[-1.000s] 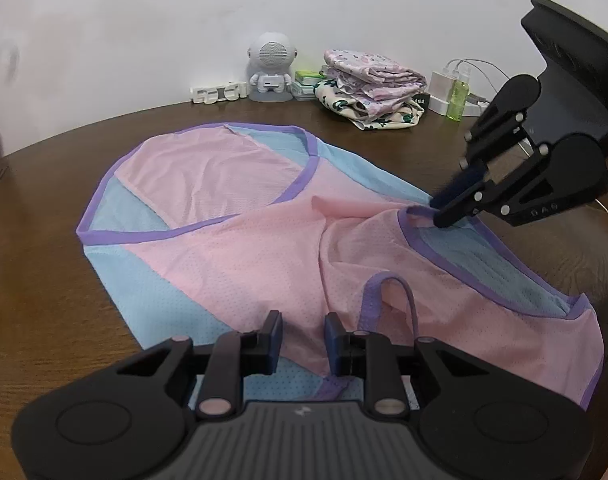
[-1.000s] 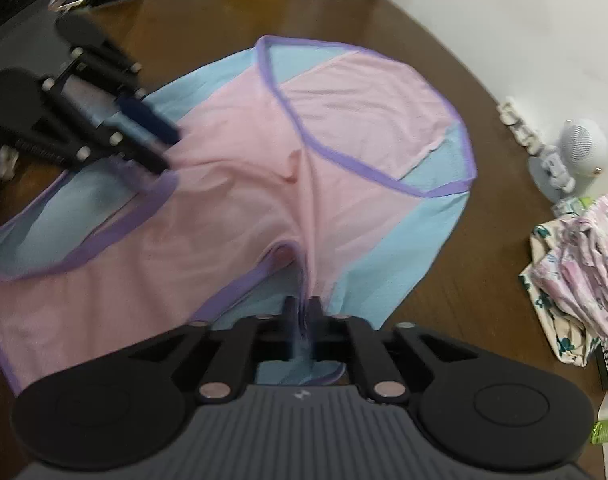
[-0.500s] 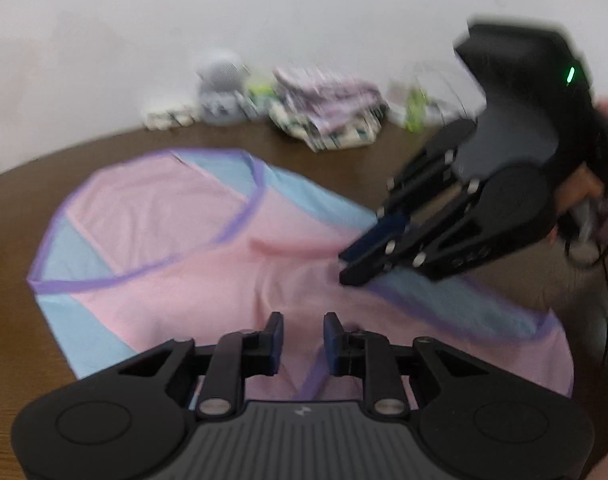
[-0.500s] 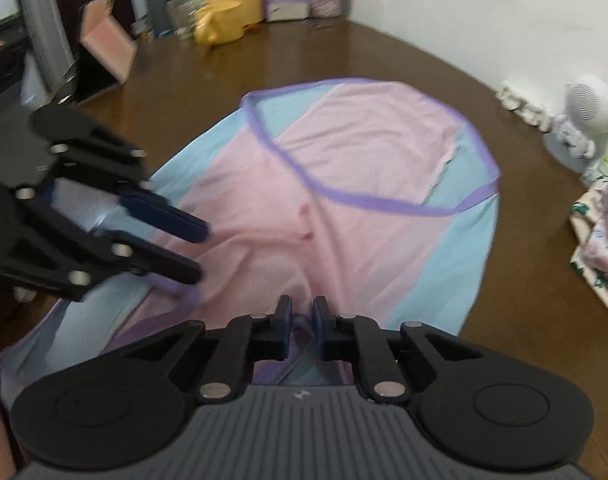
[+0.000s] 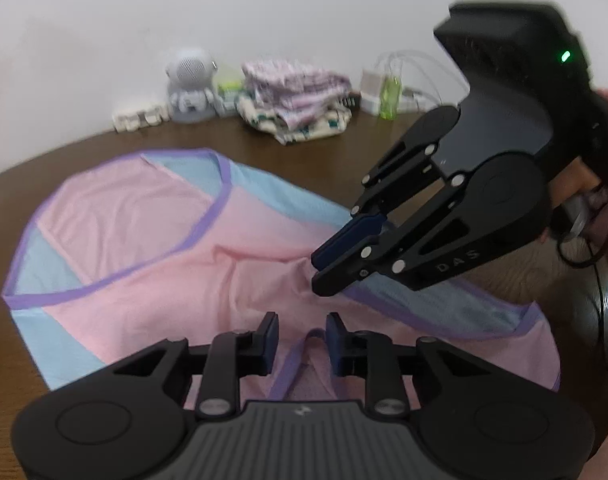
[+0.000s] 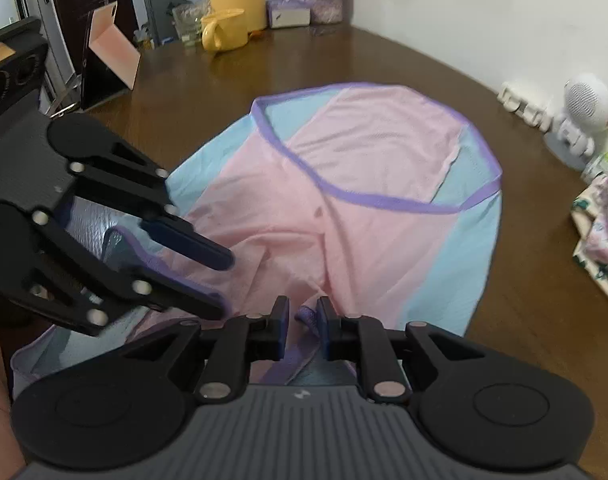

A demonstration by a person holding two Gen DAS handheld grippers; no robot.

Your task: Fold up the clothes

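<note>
The garment (image 5: 151, 264) is thin pink and blue mesh, judged light, limp and a bit slippery, so the purple hem (image 6: 308, 316) is the firmest place to pinch. It lies spread on the table (image 6: 544, 312). The left tongs (image 5: 299, 340) grasp its near hem; the right tongs (image 6: 301, 322) pinch the hem alongside.

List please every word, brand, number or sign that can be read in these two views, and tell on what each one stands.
"DAS": raised letters on the side of a finger of the right claw, seen from the left wrist view.
A small logo mark, not letters, on the grey ribbed body of the left claw, and the same on the right claw's body in its own view.
Packages beside the folded clothes pile: print too blurred to read.
Tissue box: print too small to read.
</note>
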